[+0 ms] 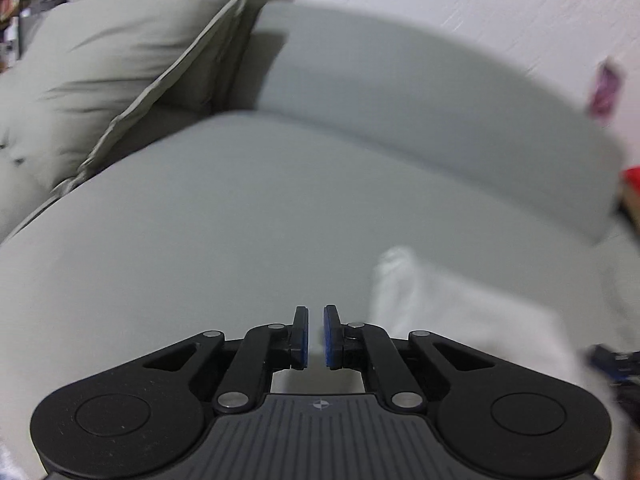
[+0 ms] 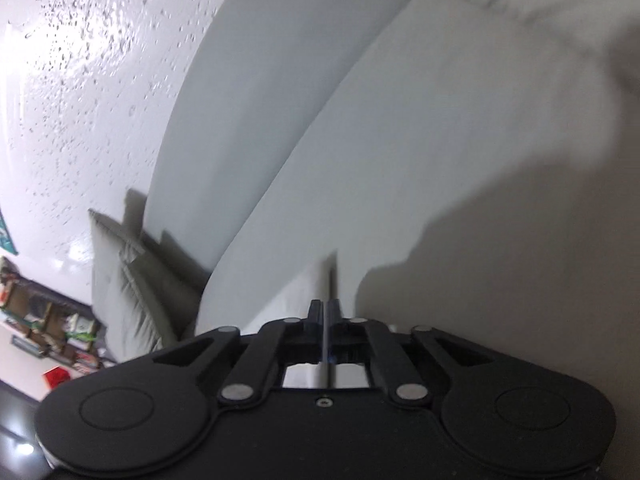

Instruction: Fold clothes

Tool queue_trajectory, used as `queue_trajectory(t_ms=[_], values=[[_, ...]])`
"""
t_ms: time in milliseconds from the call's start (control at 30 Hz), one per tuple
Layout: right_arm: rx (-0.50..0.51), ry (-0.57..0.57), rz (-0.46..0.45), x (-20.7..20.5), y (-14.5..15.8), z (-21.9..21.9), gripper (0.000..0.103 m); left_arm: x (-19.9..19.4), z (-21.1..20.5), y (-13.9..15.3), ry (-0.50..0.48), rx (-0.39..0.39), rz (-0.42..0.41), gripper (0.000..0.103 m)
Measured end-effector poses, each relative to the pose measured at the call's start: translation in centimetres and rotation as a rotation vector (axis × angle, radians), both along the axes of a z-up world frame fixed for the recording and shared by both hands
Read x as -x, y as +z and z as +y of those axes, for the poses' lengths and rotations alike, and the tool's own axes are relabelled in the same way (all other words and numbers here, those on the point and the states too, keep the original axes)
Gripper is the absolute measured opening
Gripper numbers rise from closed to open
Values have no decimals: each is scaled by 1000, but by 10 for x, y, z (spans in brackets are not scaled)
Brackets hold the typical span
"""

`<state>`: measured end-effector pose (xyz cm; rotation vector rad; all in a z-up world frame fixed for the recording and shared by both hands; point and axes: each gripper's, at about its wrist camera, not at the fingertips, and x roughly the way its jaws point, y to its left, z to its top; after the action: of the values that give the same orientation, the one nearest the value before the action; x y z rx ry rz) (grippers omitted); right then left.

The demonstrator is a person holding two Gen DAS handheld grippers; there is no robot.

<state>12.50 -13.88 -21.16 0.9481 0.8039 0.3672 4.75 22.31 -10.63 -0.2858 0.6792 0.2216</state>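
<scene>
Your left view is evenly lit but smeared by motion blur, the sofa (image 1: 280, 208) soft and bowed by the fisheye. On your right view, glare whitens the wall (image 2: 80, 80) and a dark shadow (image 2: 520, 260) falls near right.

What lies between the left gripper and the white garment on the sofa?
Only bare grey sofa seat, in the left wrist view. The left gripper holds nothing; the white garment lies just to its right.

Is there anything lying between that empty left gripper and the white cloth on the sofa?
Nothing visible. The left gripper, fingers slightly apart, has only bare sofa around it; the white cloth lies just to its right, unobstructed.
</scene>
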Motion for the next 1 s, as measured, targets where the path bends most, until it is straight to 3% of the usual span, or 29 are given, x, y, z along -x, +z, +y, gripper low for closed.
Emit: queue_trajectory(t_ms=[67, 167, 267, 333, 433, 533, 633, 733, 800, 867, 933, 1000], values=[[-47, 7, -11, 1, 6, -3, 6, 1, -15, 14, -107, 0, -61, 10], [-92, 56, -37, -3, 15, 7, 6, -12, -49, 23, -318, -4, -86, 18], [-113, 156, -43, -13, 20, 26, 7, -43, -79, 13, -463, -40, -53, 21], [-78, 242, -21, -23, 16, 45, 8, -70, -88, -3, -499, -68, 10, 21], [-42, 314, 21, -40, 4, 66, 8, -104, -77, -32, -418, -83, 90, 20], [-33, 301, 71, -58, -16, 73, 0, -111, -65, -39, -256, -88, 84, 19], [-5, 180, 28, -67, -20, 63, 0, -119, -52, -47, -95, -92, 77, 11], [32, 46, 6, -69, -25, 51, 0, -126, -40, -55, 67, -97, 70, 13], [107, -29, -16, -65, -20, 48, 0, -121, -26, -55, 173, -118, 114, 12], [143, -79, -11, -62, -18, 42, 0, -121, -18, -55, 207, -82, 124, 13], [217, -124, -13, -56, -9, 35, 0, -112, -22, -45, 198, -146, 150, 13], [241, -134, -16, -46, 3, 25, 6, -97, -30, -32, 162, -175, 166, 13]])
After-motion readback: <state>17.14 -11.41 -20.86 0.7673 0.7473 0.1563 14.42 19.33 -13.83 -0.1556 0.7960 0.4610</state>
